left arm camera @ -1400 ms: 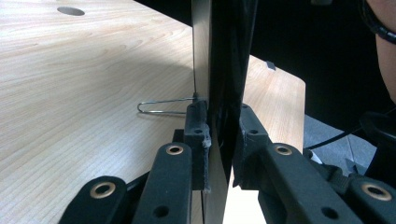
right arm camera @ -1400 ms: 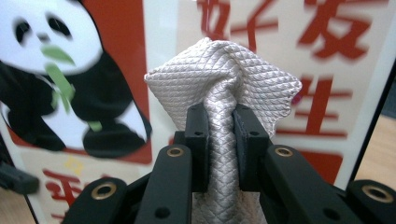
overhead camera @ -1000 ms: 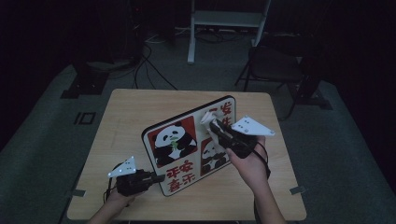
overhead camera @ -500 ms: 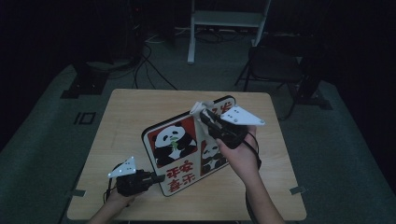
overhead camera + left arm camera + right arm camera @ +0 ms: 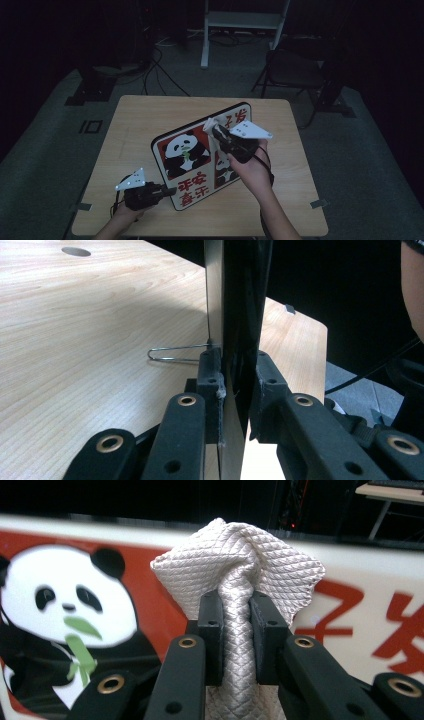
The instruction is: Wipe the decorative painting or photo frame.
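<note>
Two grippers work on one flat board [image 5: 200, 155] that stands tilted on the pale wood-grain worktop [image 5: 135, 120]. The board is a rigid rounded rectangle with a black rim and a glossy printed face: red panels, black-and-white pandas, one chewing a green bamboo sprig, and large red Chinese characters on white, which I cannot read with certainty. The left gripper [image 5: 165, 191], at the near left, has its jaws clamped on the board's near edge; in the left gripper view the thin panel [image 5: 232, 340] runs upright between the black pads, and a bent wire leg [image 5: 175, 354] rests on the worktop beside it. The right gripper [image 5: 216, 131], toward the right, has its jaws pinched on a cream cloth [image 5: 240, 575] with a fine diamond-quilted weave, bunched against the board's face.
</note>
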The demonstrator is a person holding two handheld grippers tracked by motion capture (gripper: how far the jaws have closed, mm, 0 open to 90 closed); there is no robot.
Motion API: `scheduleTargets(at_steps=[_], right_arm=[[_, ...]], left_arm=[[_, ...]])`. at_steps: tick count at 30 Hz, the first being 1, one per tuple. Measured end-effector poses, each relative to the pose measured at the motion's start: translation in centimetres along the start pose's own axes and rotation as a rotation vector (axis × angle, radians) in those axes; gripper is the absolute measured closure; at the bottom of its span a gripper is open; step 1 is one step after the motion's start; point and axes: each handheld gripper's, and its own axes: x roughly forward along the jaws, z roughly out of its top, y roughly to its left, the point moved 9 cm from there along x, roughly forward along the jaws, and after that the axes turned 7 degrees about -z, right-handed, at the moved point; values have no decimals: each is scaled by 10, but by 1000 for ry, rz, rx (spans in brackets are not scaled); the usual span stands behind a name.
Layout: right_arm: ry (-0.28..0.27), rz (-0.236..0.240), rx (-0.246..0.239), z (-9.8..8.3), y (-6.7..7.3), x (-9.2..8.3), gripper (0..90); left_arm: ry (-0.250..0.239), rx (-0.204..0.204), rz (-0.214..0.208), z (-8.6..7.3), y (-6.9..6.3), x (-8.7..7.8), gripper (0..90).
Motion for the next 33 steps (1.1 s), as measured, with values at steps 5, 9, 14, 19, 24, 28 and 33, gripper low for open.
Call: scheduleTargets(at_steps=[5, 9, 14, 19, 24, 28, 33], right_arm=[[26, 2, -3, -19, 1, 1, 778], [55, 3, 0, -36, 2, 1, 778], [87, 3, -1, -54, 2, 1, 778], [123, 8, 0, -72, 3, 1, 778], [150, 9, 3, -89, 5, 2, 778], [188, 16, 6, -106, 6, 1, 778], [228, 25, 18, -125, 8, 2, 778]], left_arm=[[2, 0, -3, 0, 0, 0, 791], [2, 0, -3, 0, 0, 0, 791], [2, -2, -2, 0, -1, 0, 791], [4, -1, -1, 0, -1, 0, 791], [2, -1, -1, 0, -1, 0, 790], [4, 0, -1, 0, -1, 0, 791], [3, 0, -2, 0, -1, 0, 791]])
